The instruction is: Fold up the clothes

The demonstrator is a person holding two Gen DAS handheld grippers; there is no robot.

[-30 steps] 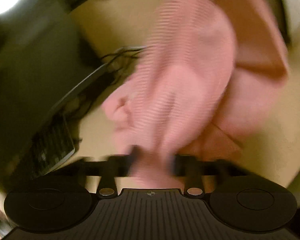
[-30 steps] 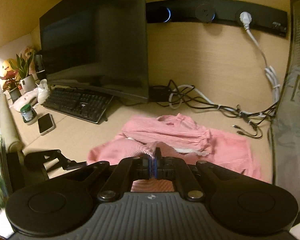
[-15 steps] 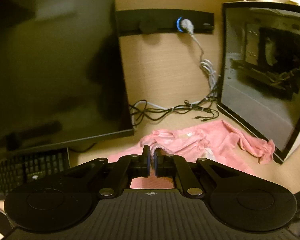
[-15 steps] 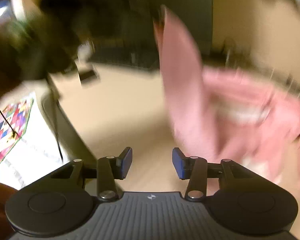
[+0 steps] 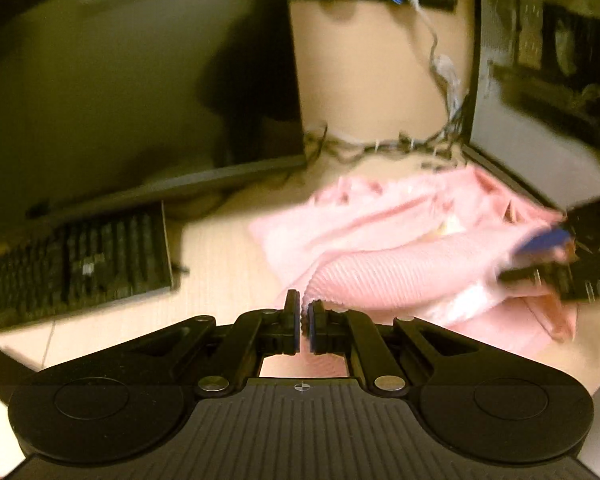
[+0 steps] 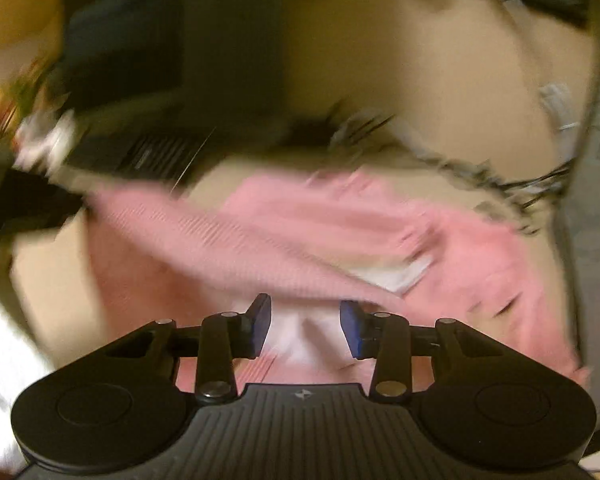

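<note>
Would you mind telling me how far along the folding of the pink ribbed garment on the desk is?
Early stage. Done: little; the pink ribbed garment lies rumpled on the wooden desk, with no tidy fold visible. In hand: the left gripper is shut on an edge of it, a band of cloth stretched across; the right gripper, jaws closing, hangs over the fabric without pinching it. Left: flatten and fold properly.

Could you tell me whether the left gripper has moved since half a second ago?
Yes. The left gripper, shut on the pink garment, has swung right and back: the keyboard and monitor now sit further left and higher in its view.
</note>
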